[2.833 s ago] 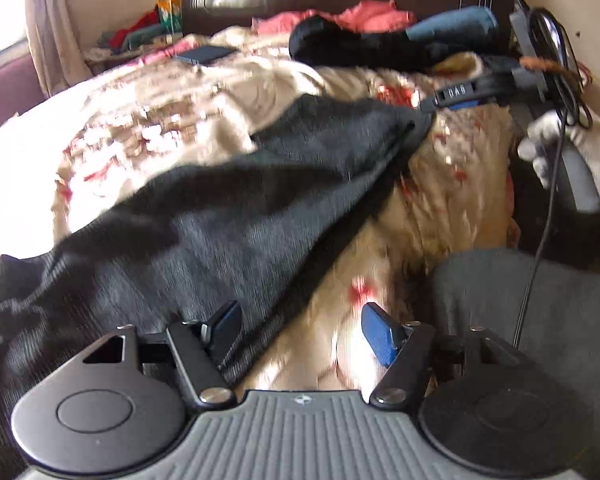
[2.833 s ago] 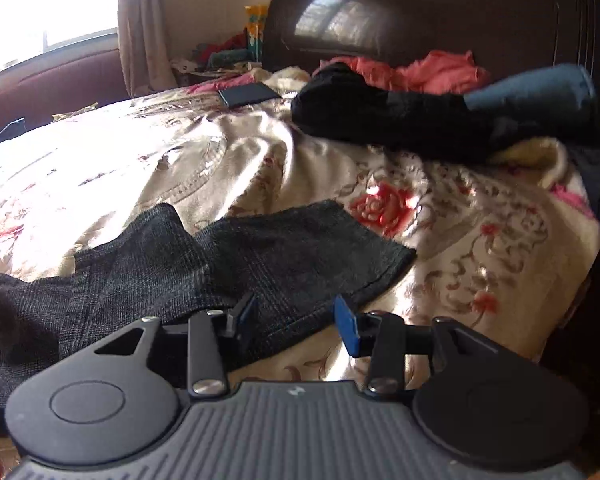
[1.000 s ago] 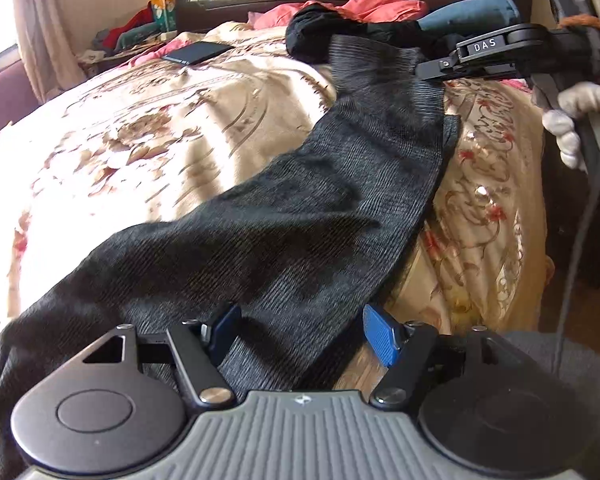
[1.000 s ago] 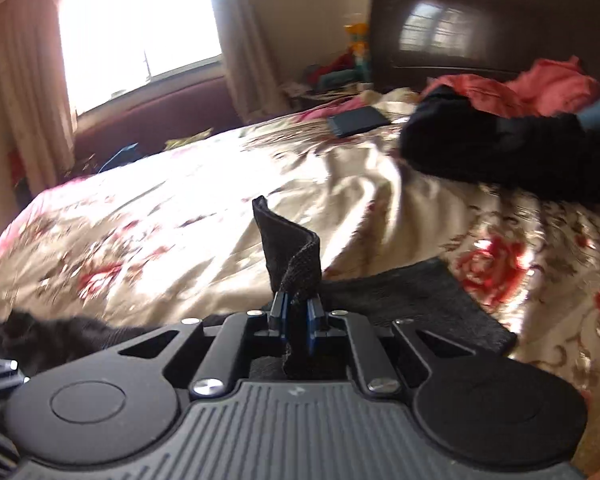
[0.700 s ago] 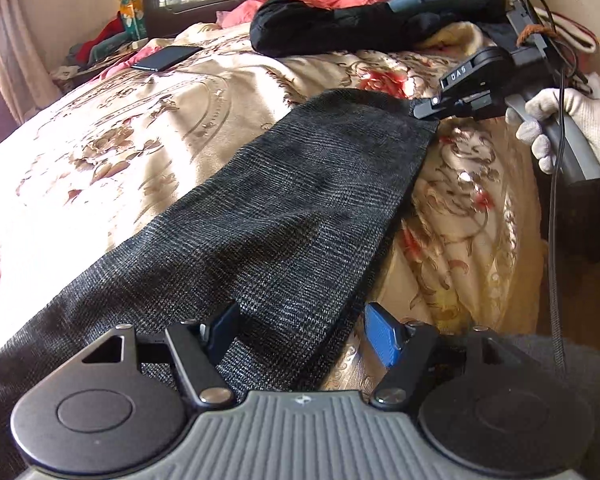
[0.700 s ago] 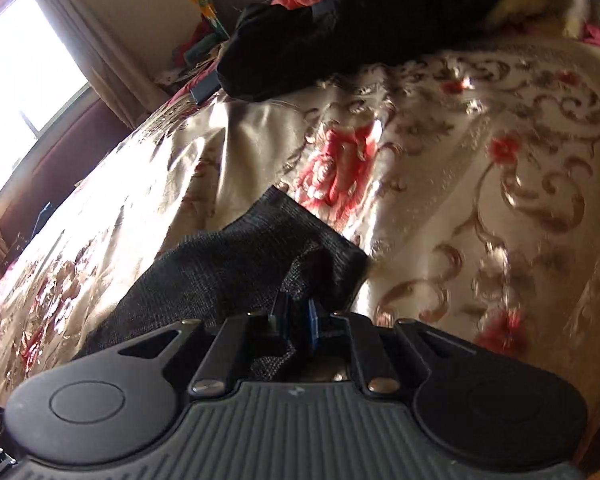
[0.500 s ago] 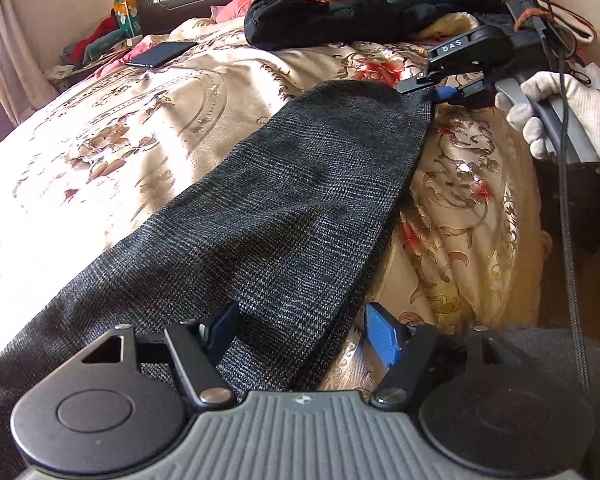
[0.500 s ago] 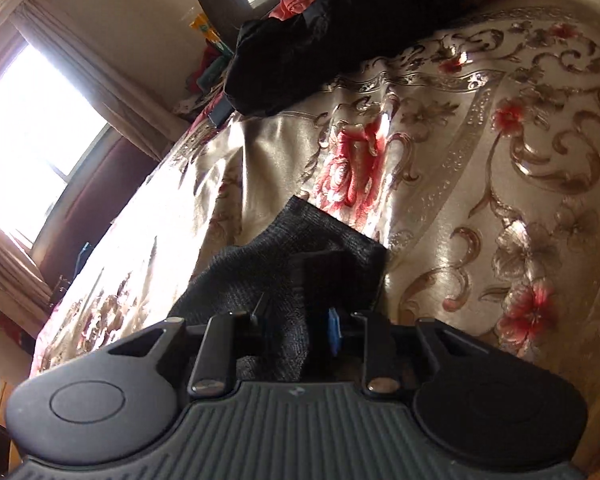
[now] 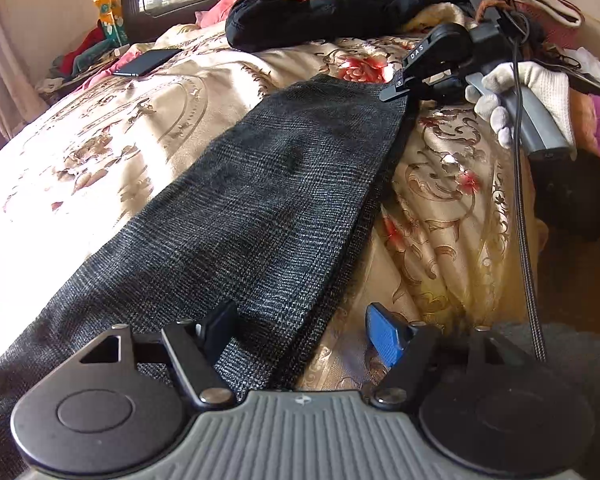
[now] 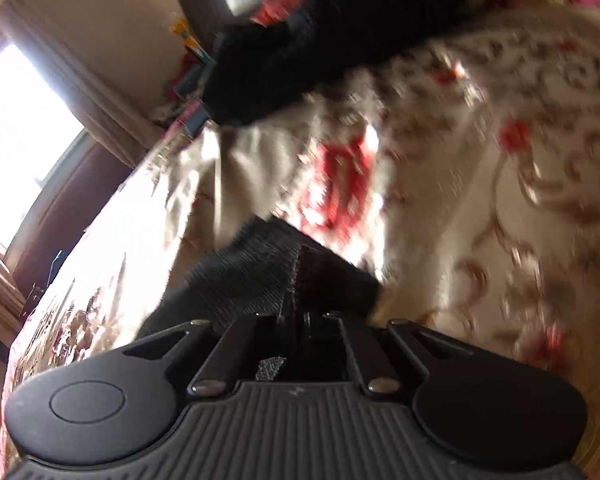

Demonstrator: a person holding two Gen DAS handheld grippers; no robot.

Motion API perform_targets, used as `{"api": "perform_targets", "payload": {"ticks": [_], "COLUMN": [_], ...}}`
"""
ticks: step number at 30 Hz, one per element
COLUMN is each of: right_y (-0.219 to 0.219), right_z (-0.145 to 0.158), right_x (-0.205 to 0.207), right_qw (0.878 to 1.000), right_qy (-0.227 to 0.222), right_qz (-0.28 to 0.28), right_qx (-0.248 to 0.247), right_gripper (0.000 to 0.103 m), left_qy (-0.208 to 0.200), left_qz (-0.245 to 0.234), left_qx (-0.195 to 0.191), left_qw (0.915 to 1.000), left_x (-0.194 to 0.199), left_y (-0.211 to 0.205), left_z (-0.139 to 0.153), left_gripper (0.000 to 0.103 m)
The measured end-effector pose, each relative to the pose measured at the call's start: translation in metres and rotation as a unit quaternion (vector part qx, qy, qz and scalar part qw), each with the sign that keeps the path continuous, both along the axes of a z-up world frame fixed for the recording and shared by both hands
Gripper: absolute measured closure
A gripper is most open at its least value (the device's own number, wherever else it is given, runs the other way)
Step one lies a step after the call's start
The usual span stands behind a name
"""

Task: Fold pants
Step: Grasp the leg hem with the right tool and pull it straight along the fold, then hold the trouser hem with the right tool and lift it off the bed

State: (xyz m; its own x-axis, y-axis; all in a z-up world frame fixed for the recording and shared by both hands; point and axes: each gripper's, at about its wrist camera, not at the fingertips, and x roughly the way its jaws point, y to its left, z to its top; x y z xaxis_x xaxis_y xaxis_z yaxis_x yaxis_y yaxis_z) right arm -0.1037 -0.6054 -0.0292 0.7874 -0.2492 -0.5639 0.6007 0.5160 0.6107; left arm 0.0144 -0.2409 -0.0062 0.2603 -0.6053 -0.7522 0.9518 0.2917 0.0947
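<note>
While the pants (image 9: 268,200) lie flat along the bed's (image 9: 452,208) near edge—soft, limp knit, best pinched at hem corners—right gripper (image 10: 300,316) clamps the hem, left gripper (image 9: 300,328) gapes over the cloth.

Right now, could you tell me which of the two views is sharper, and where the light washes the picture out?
Left wrist view: sharp, the pants show their weave, but sun bleaches the bedspread at the left edge. Right wrist view: smeared by motion blur, its window blown out white; both bend strongly at the edges.

pants (image 9: 268,208) laid flat, right tongs (image 10: 300,316) reclamped on cuff
</note>
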Motion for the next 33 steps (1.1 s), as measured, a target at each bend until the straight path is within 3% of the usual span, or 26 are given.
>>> {"api": "perform_targets", "payload": {"ticks": [4,9,12,15,20,23,30,33], "right_y": [0.001,0.005,0.003,-0.003,-0.004,0.0,0.009,0.021], "right_z": [0.008,0.032,0.013,-0.001,0.007,0.003,0.02,0.011], "right_x": [-0.002,-0.015,-0.014,-0.023,-0.024,-0.019,-0.06,-0.068], "right_qw": [1.0,0.999,1.0,0.998,0.998,1.0,0.997,0.996], "right_qy": [-0.003,-0.05,-0.013,-0.033,-0.037,0.0,-0.031,-0.044], "right_qz": [-0.001,-0.012,-0.022,-0.044,-0.047,-0.028,-0.067,-0.051], "right_qx": [-0.007,-0.015,-0.005,0.033,0.02,-0.003,0.01,0.05], "right_gripper": [0.098,0.099,0.099,0.1,0.1,0.1,0.077,0.076], "left_qy": [0.011,0.018,0.015,0.0,0.005,0.01,0.013,0.012], "left_qz": [-0.002,0.0,-0.001,-0.013,-0.016,-0.011,-0.009,-0.006], "left_qx": [-0.004,-0.019,-0.013,-0.01,-0.011,-0.014,-0.016,-0.017], "left_qw": [0.9999,0.9997,0.9998,0.9999,0.9998,0.9998,0.9997,0.9998], "left_x": [0.004,0.005,0.003,-0.002,-0.003,-0.002,-0.003,-0.005], "left_y": [0.0,-0.002,-0.004,-0.006,-0.003,-0.002,0.004,0.007], "left_z": [0.002,0.008,0.002,0.003,0.003,0.001,0.004,0.003], "left_gripper": [0.019,0.019,0.019,0.019,0.019,0.019,0.019,0.019]}}
